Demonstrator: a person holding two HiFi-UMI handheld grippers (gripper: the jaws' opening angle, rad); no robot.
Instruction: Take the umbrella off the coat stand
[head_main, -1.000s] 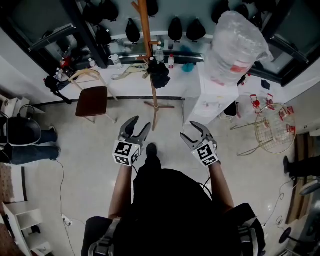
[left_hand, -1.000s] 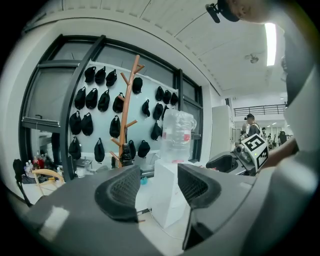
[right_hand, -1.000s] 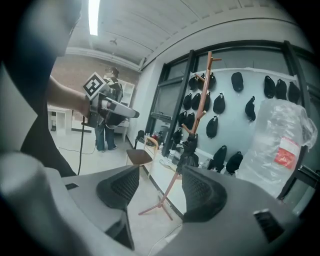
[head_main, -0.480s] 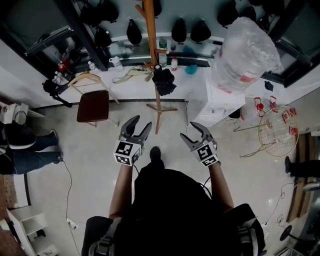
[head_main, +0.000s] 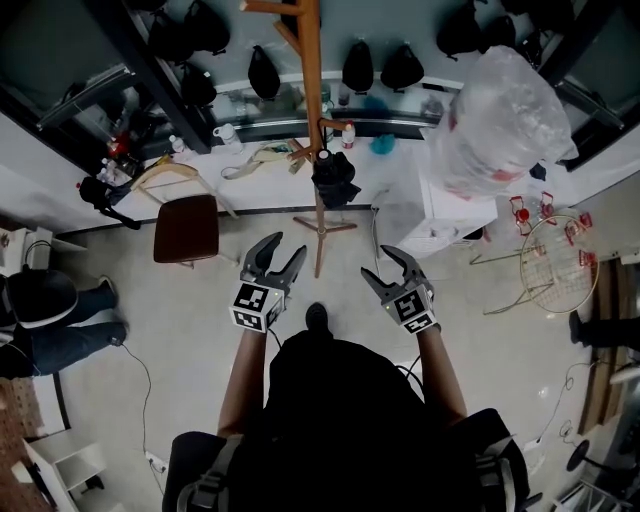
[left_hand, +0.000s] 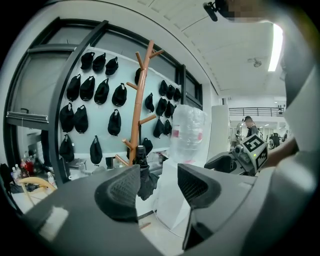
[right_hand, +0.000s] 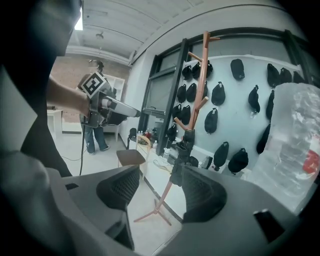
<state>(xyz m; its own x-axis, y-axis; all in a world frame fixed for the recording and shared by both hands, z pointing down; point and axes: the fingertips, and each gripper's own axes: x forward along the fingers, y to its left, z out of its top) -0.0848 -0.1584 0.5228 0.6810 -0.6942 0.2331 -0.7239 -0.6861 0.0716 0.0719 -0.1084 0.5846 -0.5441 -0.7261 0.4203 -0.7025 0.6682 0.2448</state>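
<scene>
A folded black umbrella hangs from a low peg of the wooden coat stand, which rises ahead of me on a tripod foot. My left gripper and right gripper are held side by side in front of my body, well short of the stand. Both stand open with nothing between their jaws.
A brown chair stands left of the stand. A water dispenser with a large clear bottle is at the right, a wire basket beyond it. Black caps hang on the back wall above a long shelf. A person's legs show at far left.
I have walked closer to the coat stand: stand, umbrella and chair have slid down and nearer in the head view. Both grippers kept their open pose.
</scene>
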